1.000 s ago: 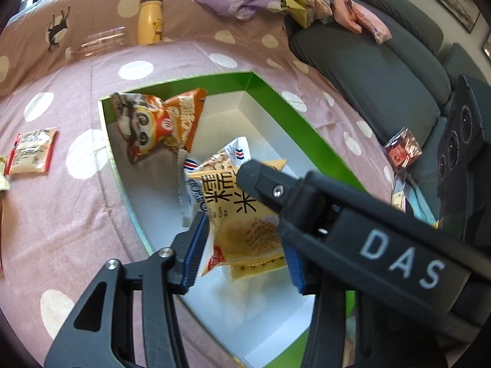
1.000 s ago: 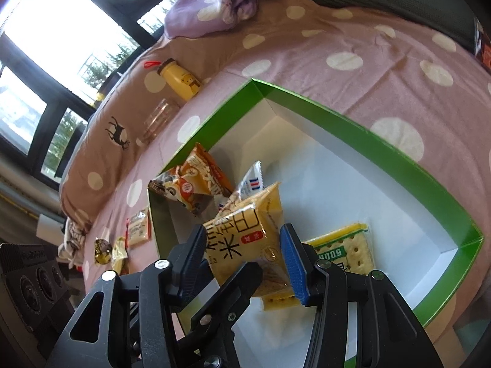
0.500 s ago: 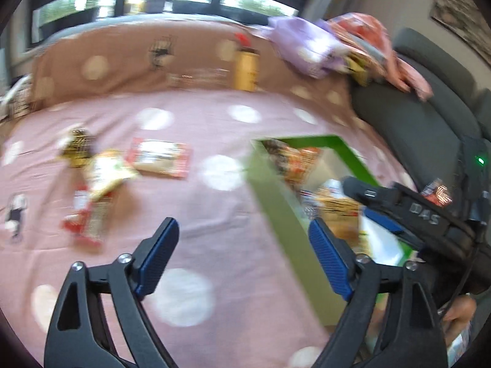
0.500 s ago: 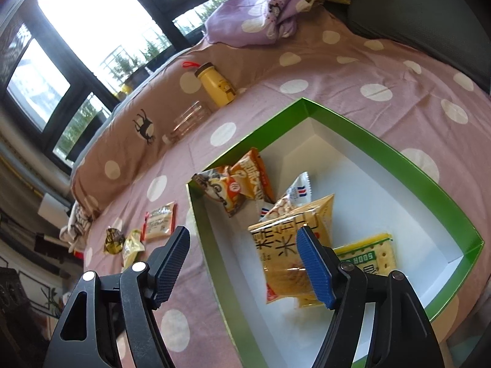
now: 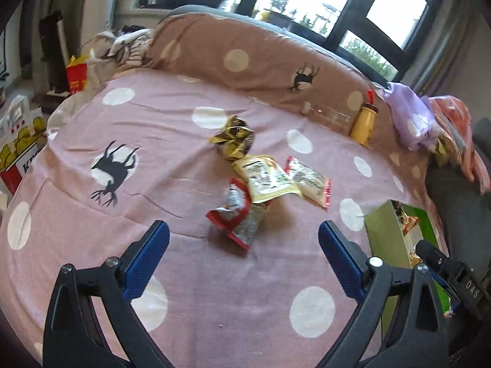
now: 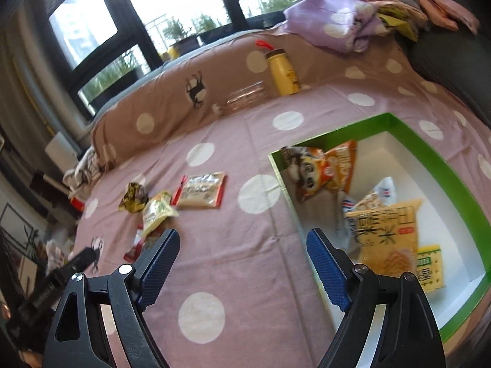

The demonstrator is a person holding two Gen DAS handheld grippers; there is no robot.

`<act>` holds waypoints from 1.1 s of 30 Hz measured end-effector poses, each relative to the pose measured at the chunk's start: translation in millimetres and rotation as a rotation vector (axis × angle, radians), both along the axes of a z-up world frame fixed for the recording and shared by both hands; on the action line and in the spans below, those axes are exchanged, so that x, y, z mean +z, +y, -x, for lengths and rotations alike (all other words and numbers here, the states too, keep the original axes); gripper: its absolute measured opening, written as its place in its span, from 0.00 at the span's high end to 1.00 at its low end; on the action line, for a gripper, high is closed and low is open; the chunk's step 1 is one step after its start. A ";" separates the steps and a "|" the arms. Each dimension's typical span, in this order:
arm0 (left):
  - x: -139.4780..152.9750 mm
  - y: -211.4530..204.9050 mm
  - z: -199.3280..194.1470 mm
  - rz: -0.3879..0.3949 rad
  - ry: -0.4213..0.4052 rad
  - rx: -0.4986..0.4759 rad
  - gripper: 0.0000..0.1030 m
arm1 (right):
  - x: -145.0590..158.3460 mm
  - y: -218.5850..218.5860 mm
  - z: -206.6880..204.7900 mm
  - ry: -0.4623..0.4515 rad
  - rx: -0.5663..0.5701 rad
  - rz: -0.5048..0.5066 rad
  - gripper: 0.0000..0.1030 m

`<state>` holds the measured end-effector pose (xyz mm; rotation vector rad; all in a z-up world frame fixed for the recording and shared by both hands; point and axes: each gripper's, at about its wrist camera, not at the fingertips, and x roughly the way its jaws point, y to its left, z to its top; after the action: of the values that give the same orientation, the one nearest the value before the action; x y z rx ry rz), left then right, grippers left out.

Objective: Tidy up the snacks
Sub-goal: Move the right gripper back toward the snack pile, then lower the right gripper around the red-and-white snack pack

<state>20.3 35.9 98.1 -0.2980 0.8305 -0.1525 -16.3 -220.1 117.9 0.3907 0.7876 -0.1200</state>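
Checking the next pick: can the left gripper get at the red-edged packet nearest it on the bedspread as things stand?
Probably yes. The left gripper is open and empty, and the red-edged packet lies just ahead between its fingers. Only the yellow packet overlaps its far end.

Pink bedspread (image 5: 184,184) with white polka dots and black deer silhouettes; green box (image 6: 442,159), white inside, holding orange and yellow snack packets (image 6: 386,236); yellow bottle (image 6: 282,73) with red cap; blue-padded black fingers (image 5: 147,257)
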 end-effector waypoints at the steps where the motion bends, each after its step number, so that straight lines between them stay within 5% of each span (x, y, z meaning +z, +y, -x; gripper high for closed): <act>1: -1.8 4.6 0.2 -0.007 0.008 0.017 0.04 | -1.2 5.4 -2.4 0.005 0.010 0.008 0.18; 8: -14.6 37.4 -9.0 0.007 0.047 0.094 0.04 | -9.1 40.4 -20.2 0.041 0.092 -0.016 0.18; 14: -26.2 53.1 -18.7 -0.046 0.114 0.136 0.05 | -34.1 74.0 -62.1 0.128 0.231 -0.329 0.18; 19: -34.4 72.4 -20.3 0.009 0.162 0.192 0.13 | -51.8 115.3 -107.2 0.231 0.262 -0.196 0.18; 25: -30.9 77.6 -19.9 0.038 0.153 0.209 0.20 | -75.2 146.3 -146.2 0.294 0.285 -0.156 0.18; 30: -25.1 69.3 -19.3 0.031 0.130 0.163 0.21 | -90.5 156.6 -150.2 0.312 0.246 -0.050 0.44; 33: -26.1 65.6 -20.6 0.023 0.138 0.152 0.22 | -89.0 150.5 -144.4 0.322 0.264 -0.075 0.48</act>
<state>41.0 101.5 72.0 -0.3952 0.9390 0.0012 128.0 -69.5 28.9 0.3388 1.1564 0.0970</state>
